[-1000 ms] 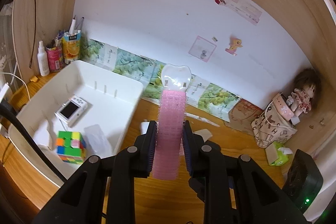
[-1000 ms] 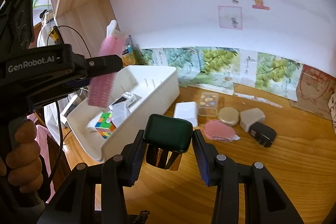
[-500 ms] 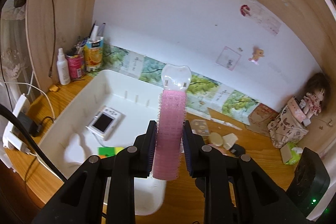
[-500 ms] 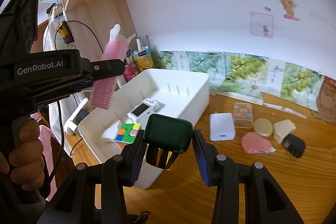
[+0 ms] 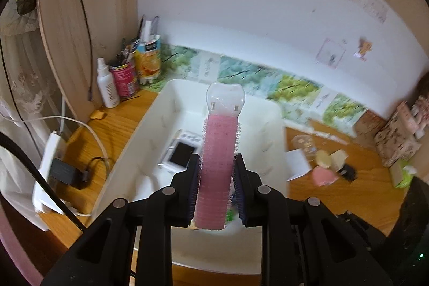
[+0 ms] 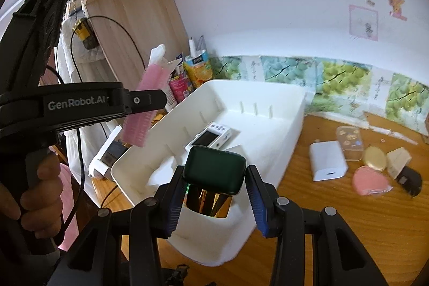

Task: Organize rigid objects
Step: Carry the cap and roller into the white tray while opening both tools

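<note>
- Left wrist view: the left gripper (image 5: 216,186) is closed on a pink hair roller (image 5: 217,165), which is clamped upright between the two pads, its clear plastic clip end pointing away from the camera.
- The roller is held above the white bin (image 5: 270,119), over the bin's near half.
- Inside the bin a small white handheld game console (image 5: 180,153) is seen lying flat, just left of the roller.
- Behind the bin's far left corner a white spray bottle (image 5: 106,84), a red can (image 5: 125,79) and an orange juice carton (image 5: 148,59) holding pens are lined up against the wall.
- To the left of the bin a white power strip (image 5: 49,168) with a black plug is seen on the wooden desk (image 5: 335,195).
- To the right of the bin small items are scattered on the desk, blurred; a pink round case (image 5: 323,176) can be made out.
- Right wrist view: the right gripper (image 6: 214,201) is shown with its pads standing a little apart from the sides of a dark green box (image 6: 214,169) with a gold underside; whether the box is squeezed cannot be told.
- The box is held over the near end of the white bin (image 6: 292,125), with the game console (image 6: 210,137) lying further in.
- Left of the bin, the left gripper (image 6: 139,101) is seen from the side, gripped by a hand (image 6: 34,192), the pink hair roller (image 6: 146,101) slanting through it.
- Right of the bin a white charger (image 6: 327,160), a clear case (image 6: 349,139), a gold round compact (image 6: 375,158), the pink case (image 6: 371,181) and a black adapter (image 6: 409,181) are lying on the desk (image 6: 335,219).
</note>
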